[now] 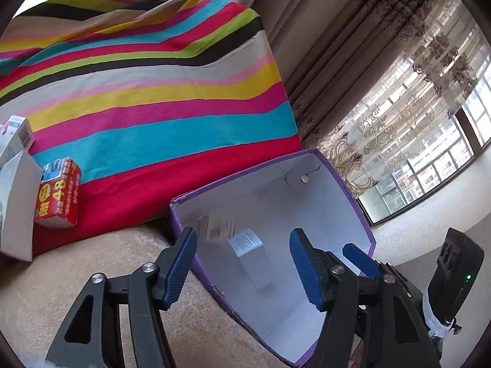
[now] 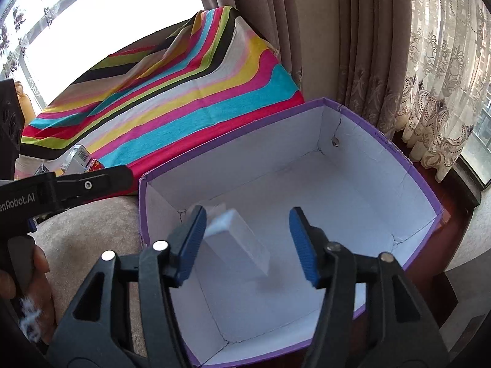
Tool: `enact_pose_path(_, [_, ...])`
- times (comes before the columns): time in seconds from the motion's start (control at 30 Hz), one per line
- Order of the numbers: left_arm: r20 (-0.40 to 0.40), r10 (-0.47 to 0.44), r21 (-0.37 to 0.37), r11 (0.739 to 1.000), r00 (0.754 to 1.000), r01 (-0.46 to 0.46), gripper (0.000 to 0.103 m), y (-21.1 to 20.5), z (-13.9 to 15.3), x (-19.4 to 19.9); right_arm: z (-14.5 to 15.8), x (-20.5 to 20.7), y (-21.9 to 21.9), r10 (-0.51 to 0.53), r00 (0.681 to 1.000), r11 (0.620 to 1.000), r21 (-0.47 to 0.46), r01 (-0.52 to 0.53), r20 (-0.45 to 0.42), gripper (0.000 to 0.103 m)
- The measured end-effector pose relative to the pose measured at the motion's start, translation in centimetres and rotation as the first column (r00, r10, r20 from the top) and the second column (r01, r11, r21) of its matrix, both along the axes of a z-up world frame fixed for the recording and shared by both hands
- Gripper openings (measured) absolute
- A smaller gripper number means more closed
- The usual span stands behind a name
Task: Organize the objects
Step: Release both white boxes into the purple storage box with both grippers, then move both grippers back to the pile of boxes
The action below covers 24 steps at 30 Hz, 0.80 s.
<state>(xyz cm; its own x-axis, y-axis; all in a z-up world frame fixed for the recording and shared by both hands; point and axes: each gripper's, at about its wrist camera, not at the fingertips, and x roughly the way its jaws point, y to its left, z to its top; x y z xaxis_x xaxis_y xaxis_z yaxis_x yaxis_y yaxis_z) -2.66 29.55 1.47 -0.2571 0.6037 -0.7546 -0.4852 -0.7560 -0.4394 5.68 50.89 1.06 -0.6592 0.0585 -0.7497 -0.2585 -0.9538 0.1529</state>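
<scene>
Both grippers are held over an open purple box point(image 2: 428, 197) with a white inside, which stands on a beige sofa cushion point(image 1: 76, 276) beside a striped cloth point(image 1: 159, 92).

The left gripper point(image 1: 242, 263) is seen with its jaws released and spread apart; nothing is pressed between the blue pads. Below the gap, a blurred white carton point(image 1: 250, 257) is seen inside the box, clear of both pads, and a second blurred packet point(image 1: 216, 227) is seen just beside the left pad.

The right gripper point(image 2: 245, 245) is likewise seen with its jaws released. A blurred white carton point(image 2: 242, 242) is seen between them, tilted, within the box; its upper end is close by the left pad, and whether it touches cannot be told.

On the cloth, well apart from the box, a red packet point(image 1: 59, 196) marked "48" is laid next to a white carton point(image 1: 17, 211), with another small box point(image 1: 21, 132) behind it.
</scene>
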Motion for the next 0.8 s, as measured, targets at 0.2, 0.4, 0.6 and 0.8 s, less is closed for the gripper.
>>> enact_pose_path(0.2, [-0.046, 0.053, -0.01, 0.999, 0.998, -0.053, 0.065, -2.7, 0.7, 0.4, 0.4, -0.3, -0.9, 0.031, 0.999, 0.999, -0.031, -0.031, -0.014, 0.074])
enact_pose_path(0.4, [-0.147, 0.092, -0.036, 0.995, 0.985, -0.098, 0.065, -5.9, 2.5, 1.3, 1.3, -0.6, -3.2, 0.071, 0.997, 0.995, -0.068, -0.073, -0.037, 0.076])
enact_pose_path(0.6, [-0.19, 0.184, 0.003, 0.982, 0.964, -0.186, 0.065, -11.9, 3.7, 2.2, 1.8, -1.0, -6.1, 0.148, 0.987, 0.982, -0.111, -0.155, -0.062, 0.076])
enact_pose_path(0.8, [-0.193, 0.332, 0.012, 0.942, 0.923, -0.336, 0.065, -19.5, 3.7, 3.0, 1.6, -1.6, -8.8, 0.209, 0.977, 0.967, -0.143, -0.212, -0.041, 0.076])
